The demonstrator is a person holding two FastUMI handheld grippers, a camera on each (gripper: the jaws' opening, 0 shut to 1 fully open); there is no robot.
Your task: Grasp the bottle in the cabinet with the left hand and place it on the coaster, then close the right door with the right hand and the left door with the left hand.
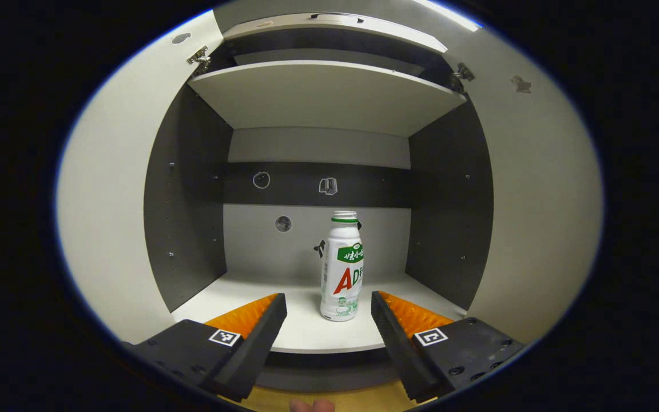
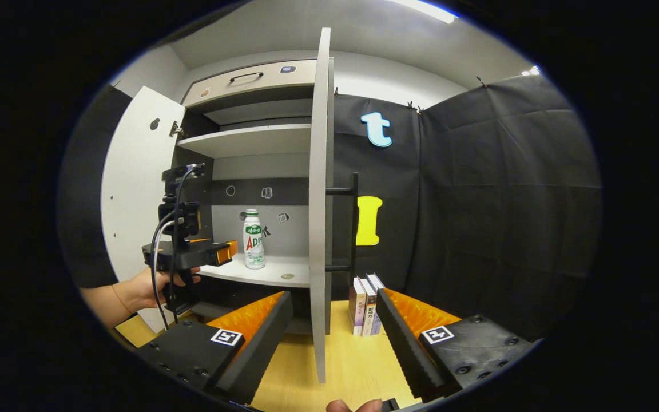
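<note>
Left gripper view looks straight into the open cabinet [image 1: 192,189], where the bottle [image 1: 341,269] stands upright on the lower shelf [image 1: 301,326], a little right of centre and ahead of the left gripper [image 1: 328,306]. Its jaws are spread wide with nothing between them, the fingertips just reaching over the shelf's front edge, short of the bottle. By my reading this is the first step, the reach for the bottle. The next move calls for pushing forward, shifted slightly right, until the fingers flank the bottle's body, then closing.

Right gripper view shows a hand [image 2: 155,286] holding the left gripper [image 2: 223,252] level at shelf height, pointed into the cabinet at the bottle [image 2: 253,239], with cables trailing from its camera mast. The right gripper [image 2: 332,312] hangs back over the wooden table [image 2: 352,360], released and empty, with the edge of the right door [image 2: 319,229] directly ahead between its fingers. That door stands wide open, as does the left door [image 2: 132,171]. Books [image 2: 366,306] stand beside the door. I cannot make out the coaster.
</note>
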